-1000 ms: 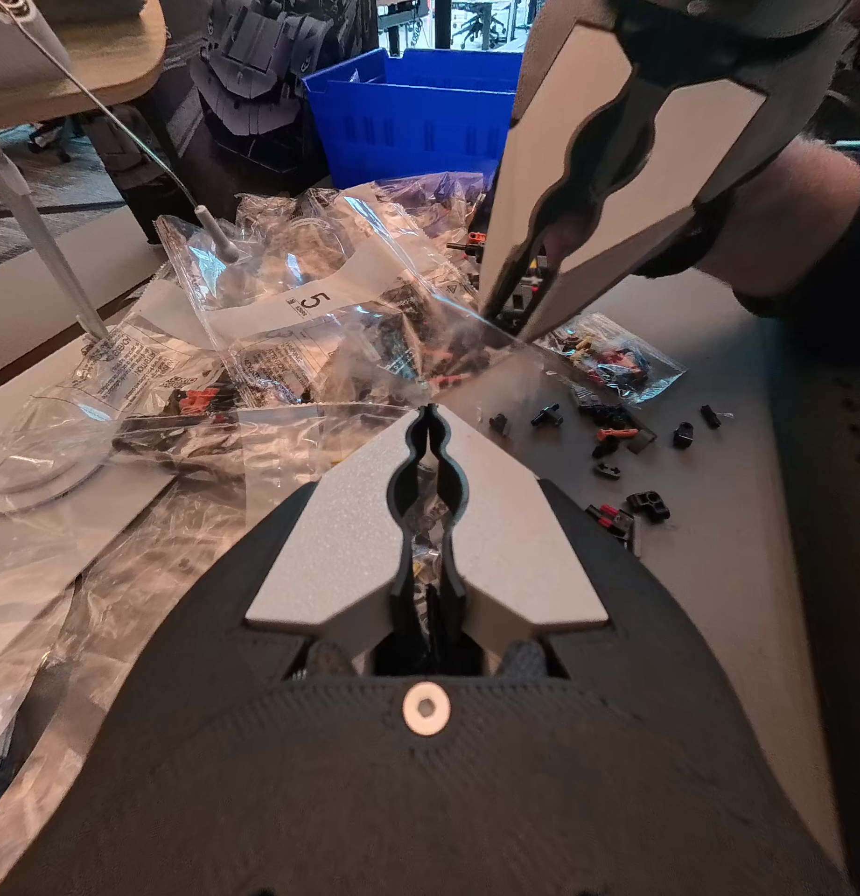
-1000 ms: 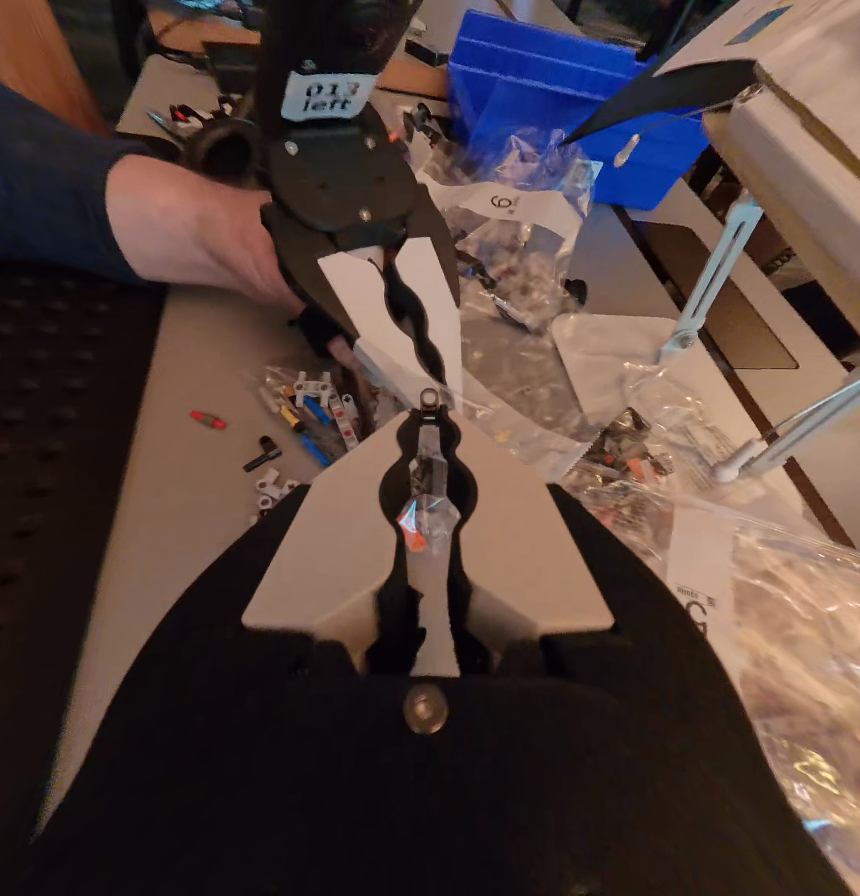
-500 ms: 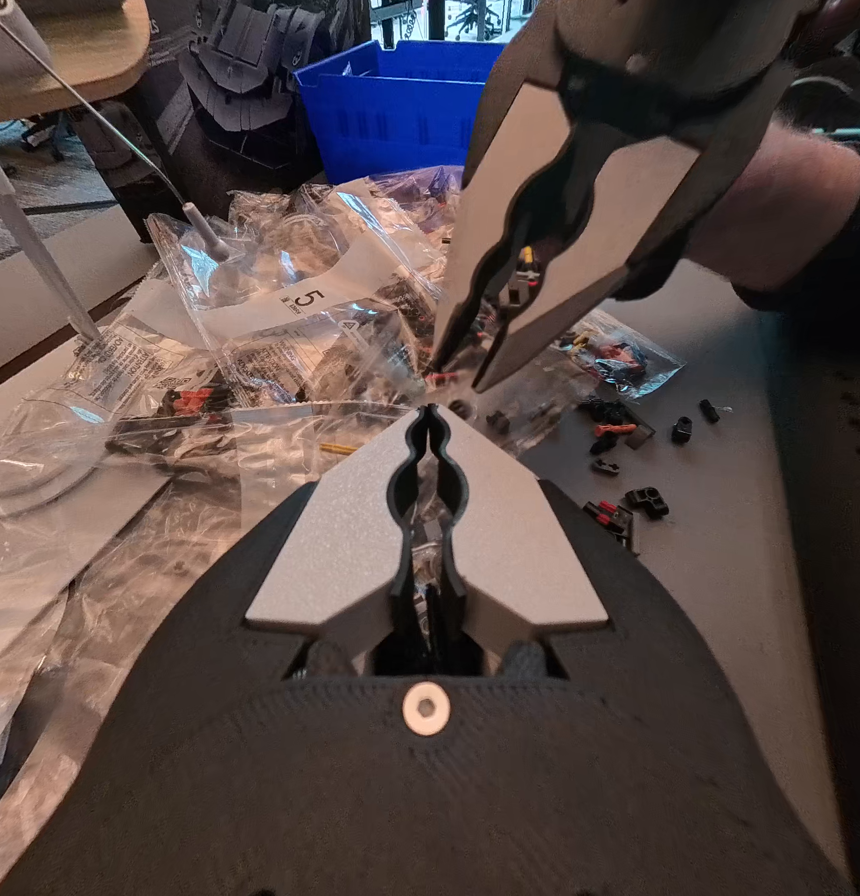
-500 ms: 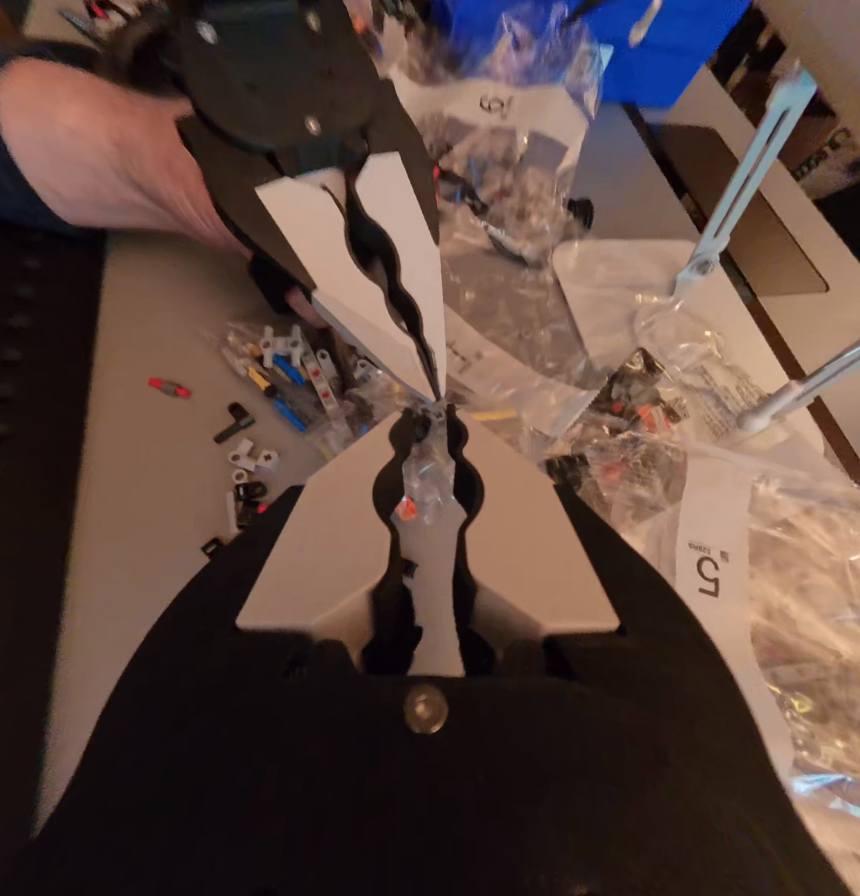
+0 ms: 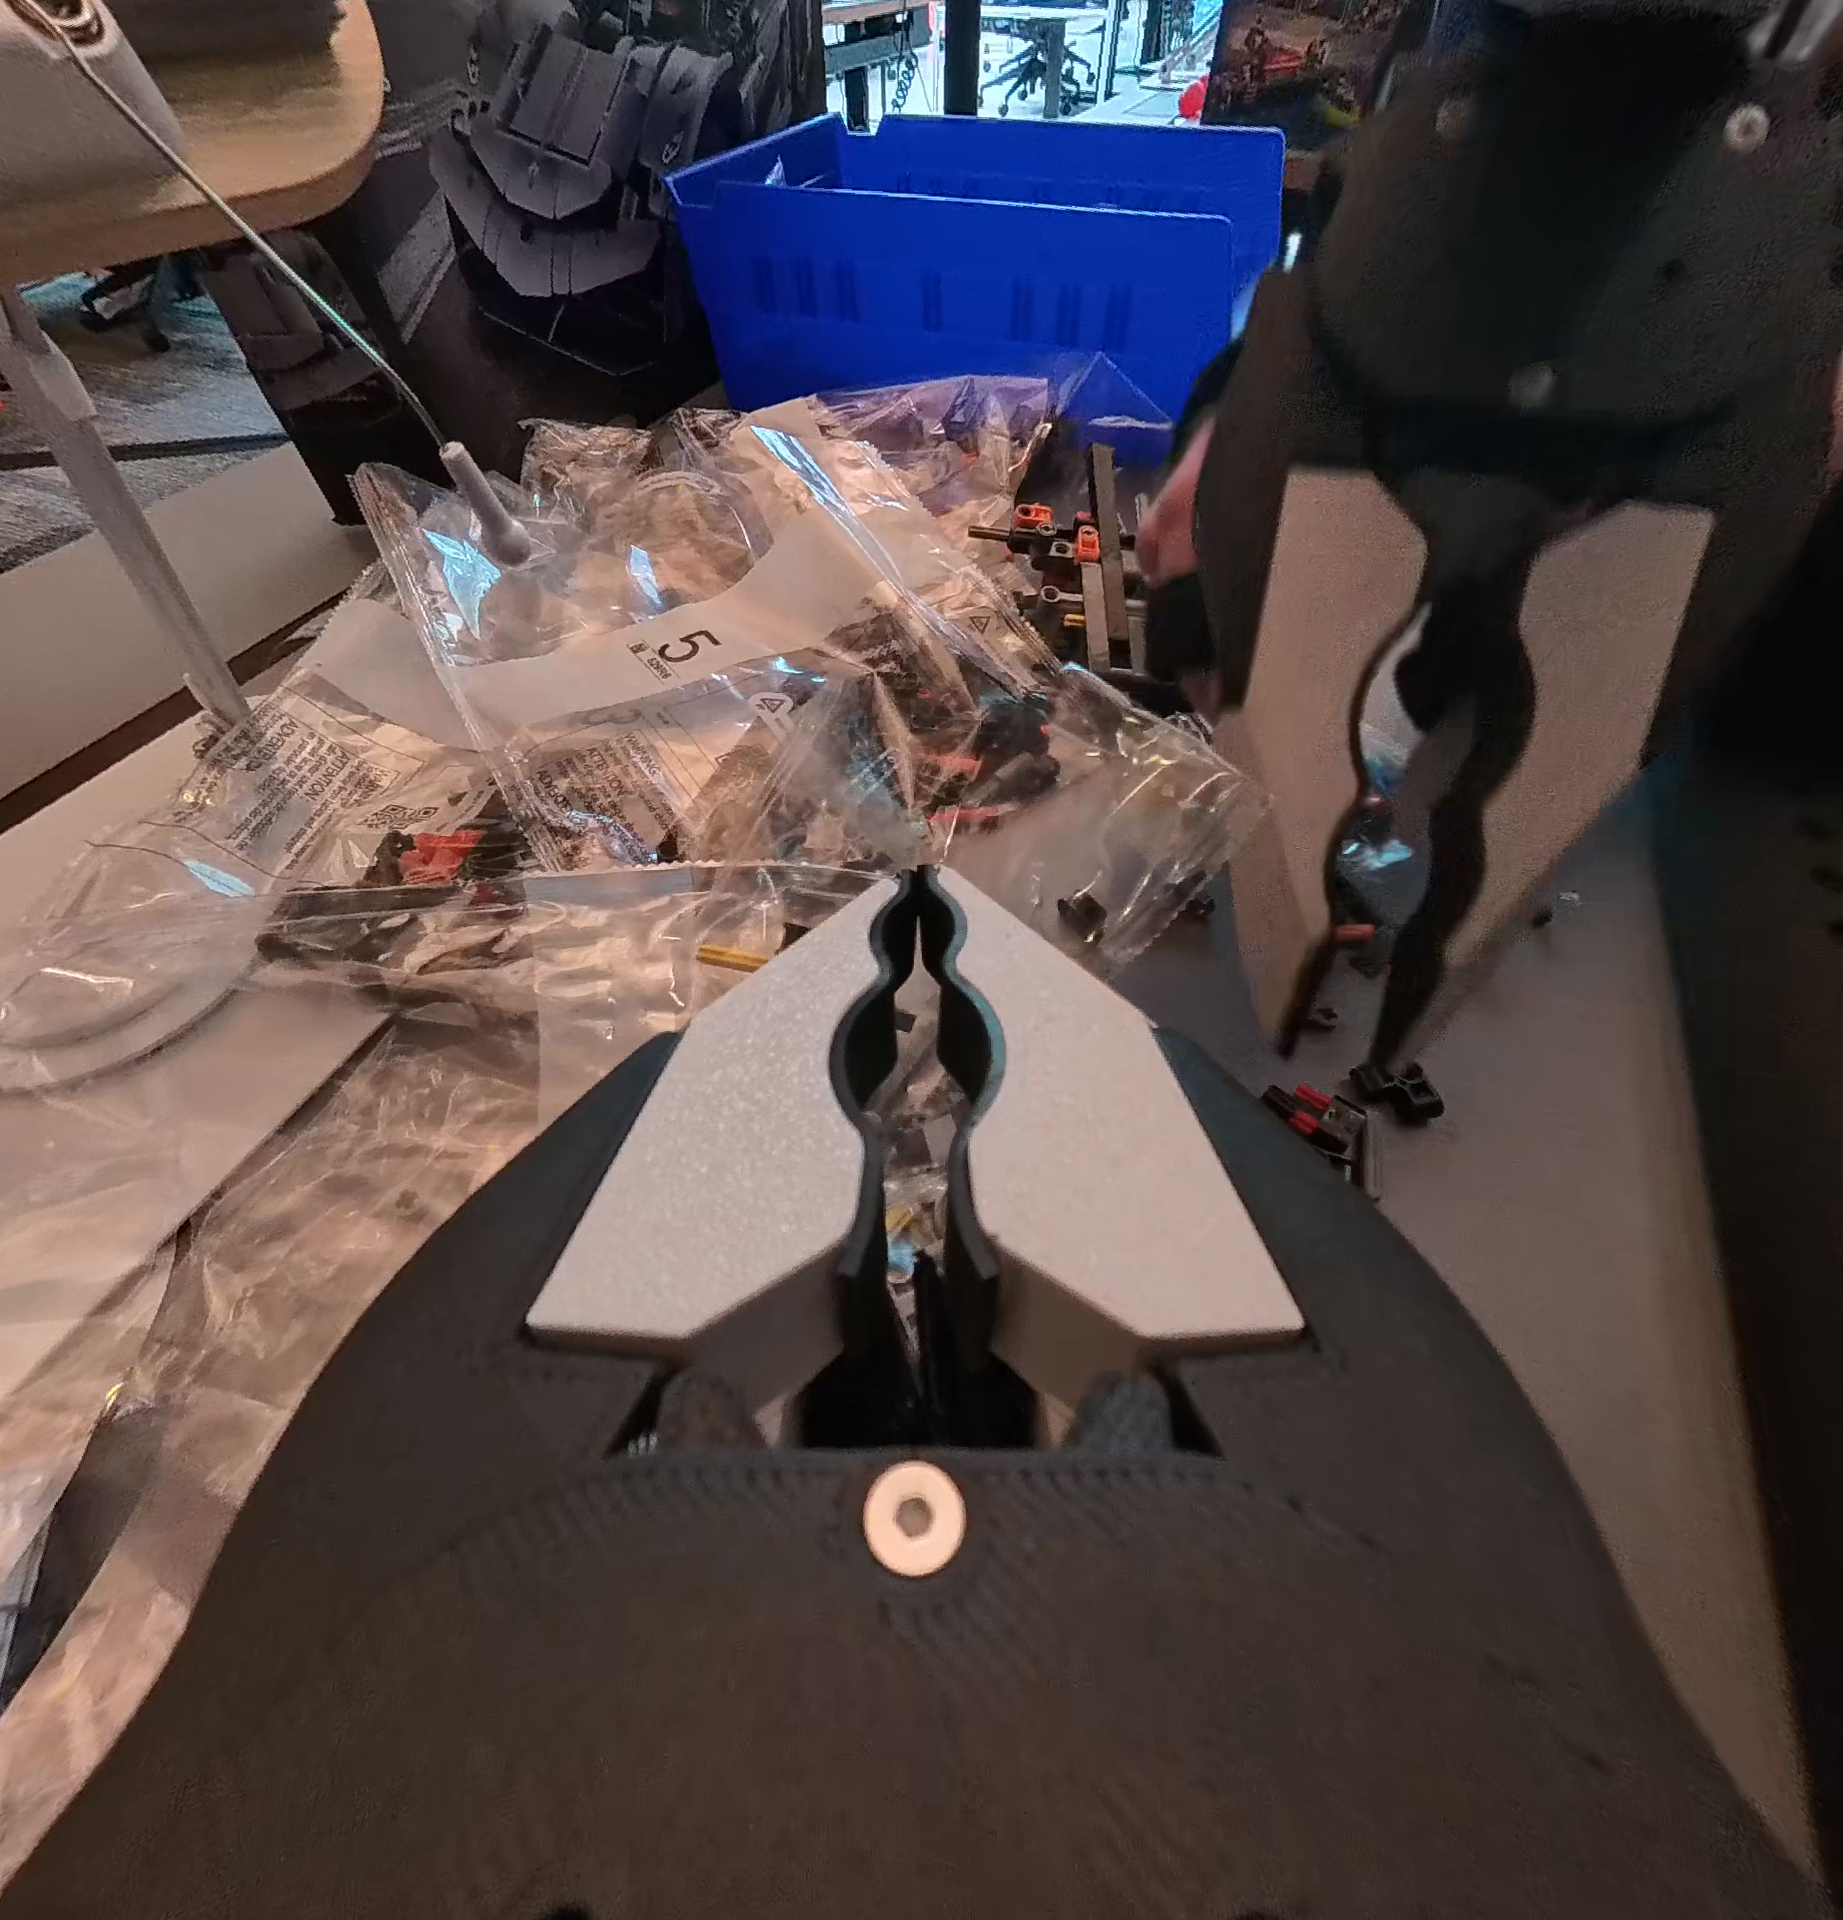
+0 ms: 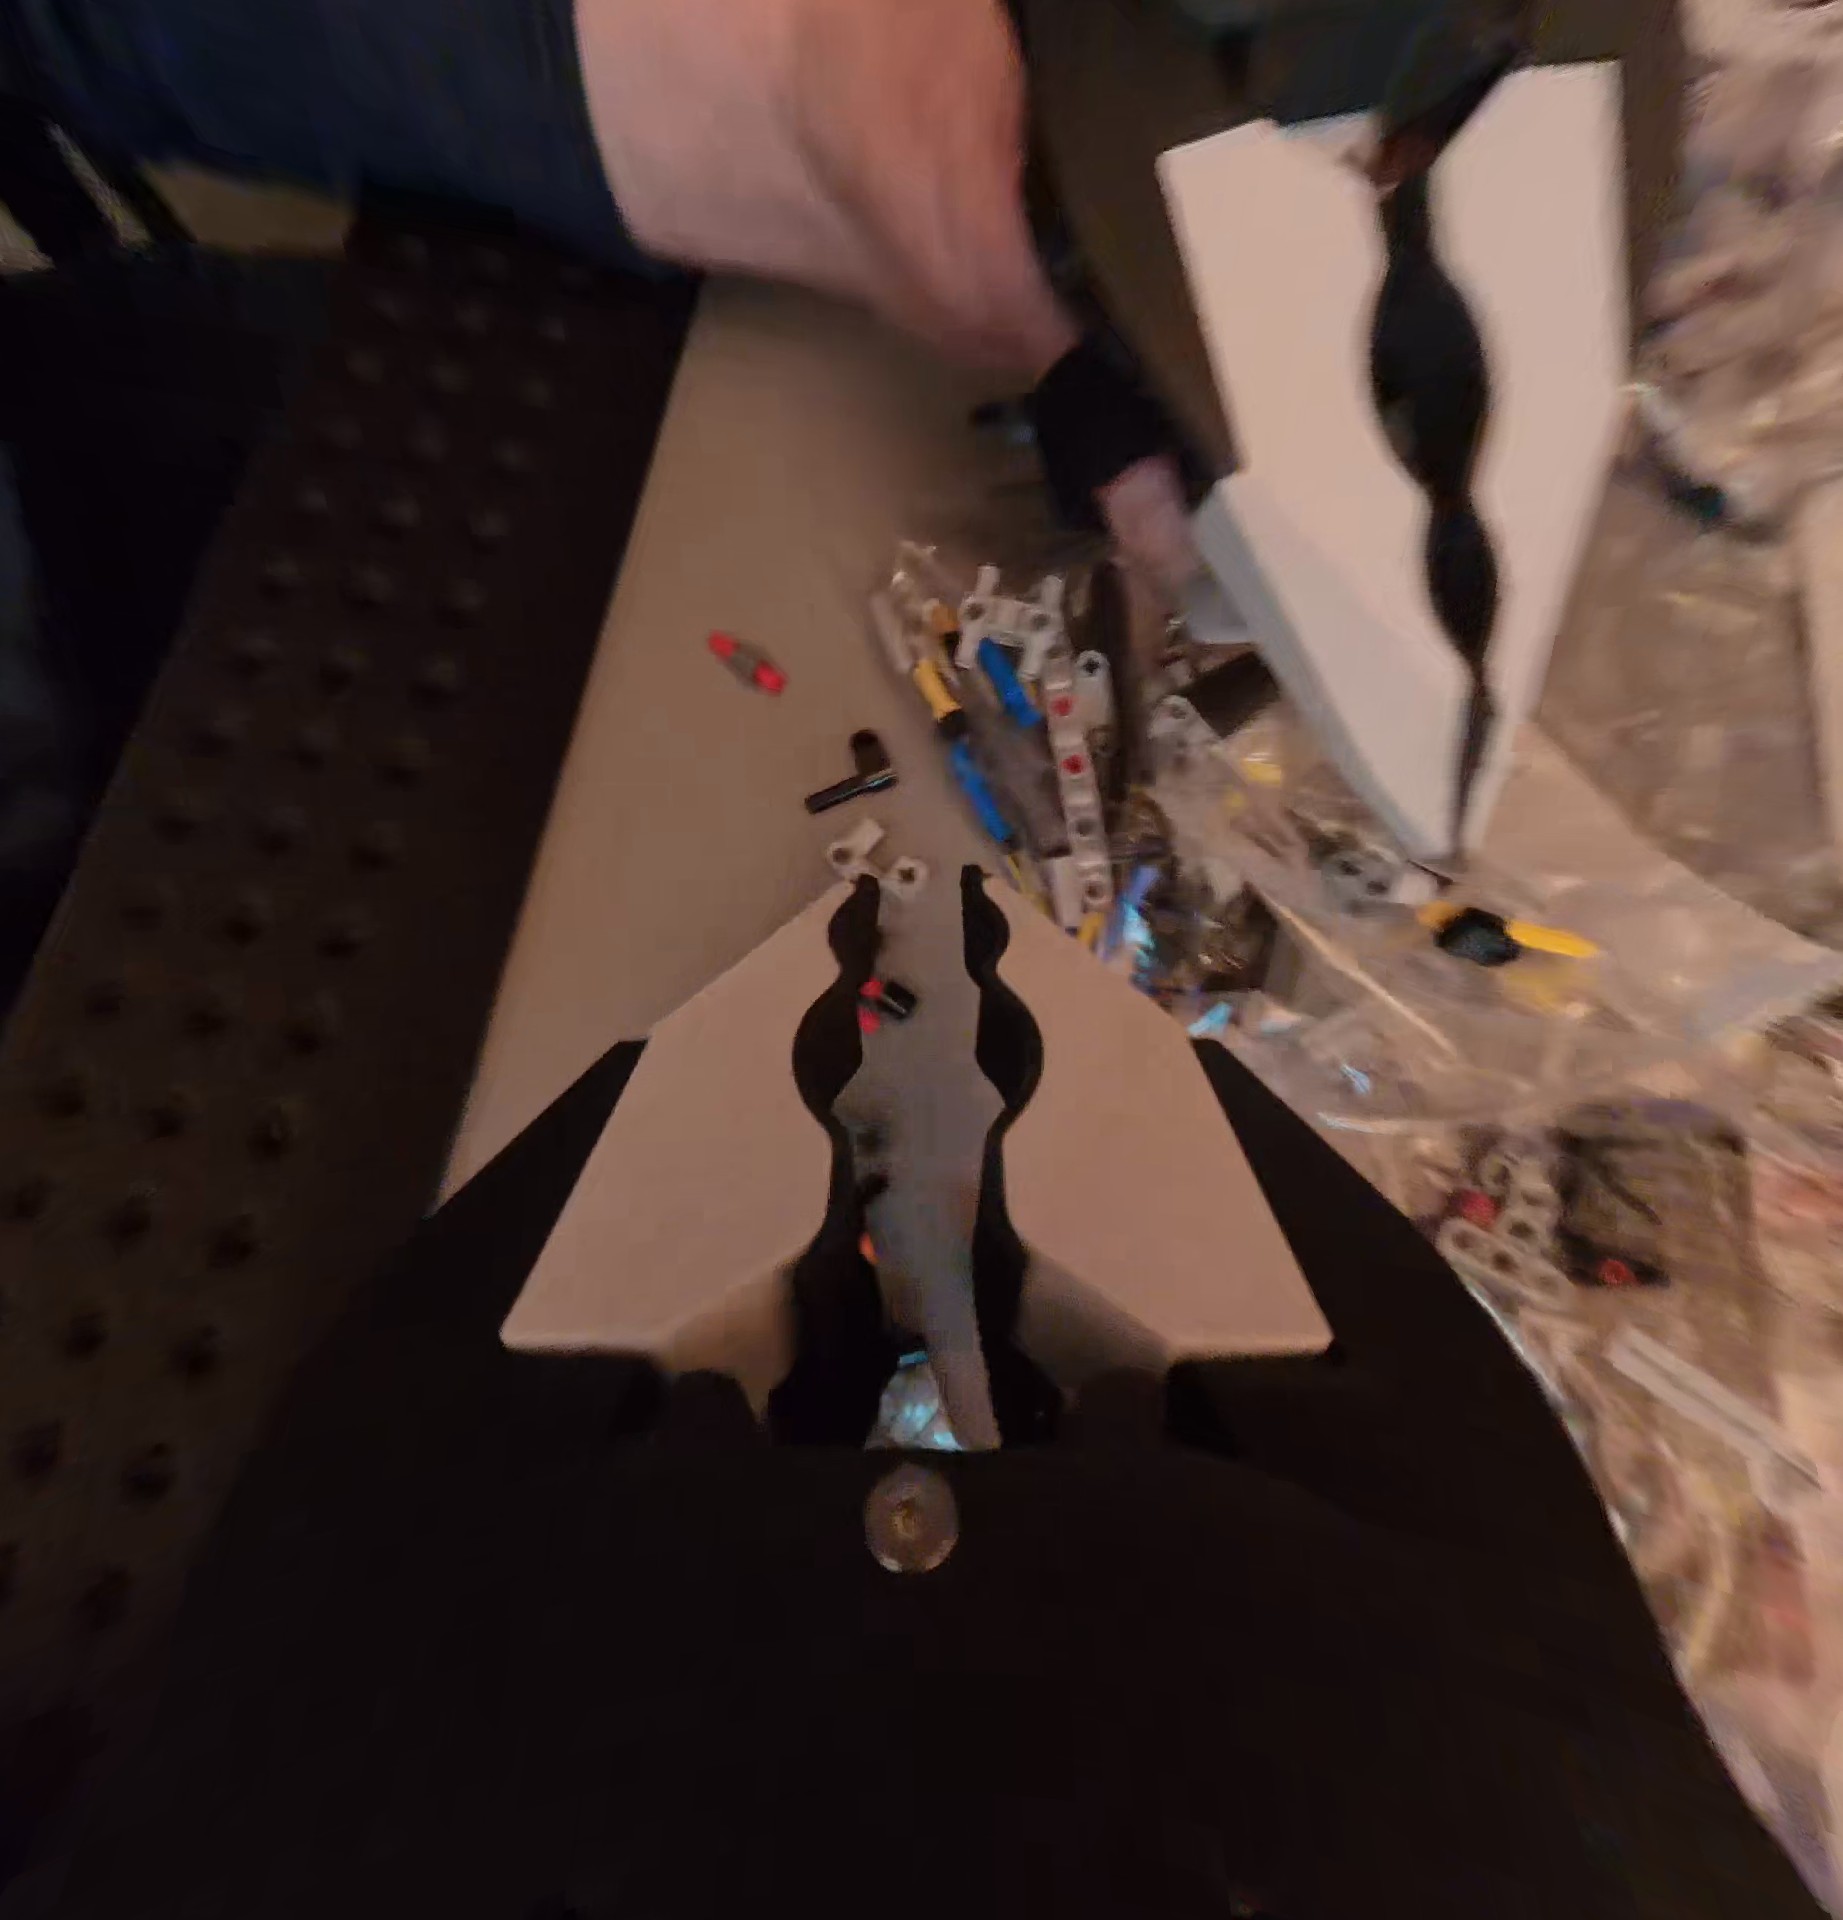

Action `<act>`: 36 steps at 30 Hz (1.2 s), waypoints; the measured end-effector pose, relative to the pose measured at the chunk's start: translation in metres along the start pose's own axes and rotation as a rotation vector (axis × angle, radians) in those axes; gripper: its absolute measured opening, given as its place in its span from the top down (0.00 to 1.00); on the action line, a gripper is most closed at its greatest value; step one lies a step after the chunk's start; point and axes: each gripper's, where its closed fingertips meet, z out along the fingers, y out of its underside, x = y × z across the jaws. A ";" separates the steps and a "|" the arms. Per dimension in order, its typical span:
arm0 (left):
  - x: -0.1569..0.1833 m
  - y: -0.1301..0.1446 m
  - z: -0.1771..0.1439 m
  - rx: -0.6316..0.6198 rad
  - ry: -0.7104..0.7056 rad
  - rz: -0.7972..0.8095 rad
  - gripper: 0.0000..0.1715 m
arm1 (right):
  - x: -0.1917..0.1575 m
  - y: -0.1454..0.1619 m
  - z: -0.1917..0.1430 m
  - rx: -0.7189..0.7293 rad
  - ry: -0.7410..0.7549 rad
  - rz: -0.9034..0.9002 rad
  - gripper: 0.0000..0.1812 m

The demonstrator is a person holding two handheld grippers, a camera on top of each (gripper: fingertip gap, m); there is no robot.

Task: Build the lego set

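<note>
Sorting/picking stage, nothing assembled yet in view: left gripper (image 5: pixel 922 878) clenched with tips on the bags (image 5: pixel 688 665), pinch unconfirmed; right gripper (image 6: pixel 917 883) released over loose pieces (image 6: pixel 1000 717) at its 12–1 o'clock; next, likely lower and clamp one small piece.
</note>
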 end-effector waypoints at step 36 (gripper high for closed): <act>0.000 0.001 0.000 -0.004 -0.001 0.003 1.00 | -0.016 0.010 0.042 -0.138 -0.056 -0.052 0.93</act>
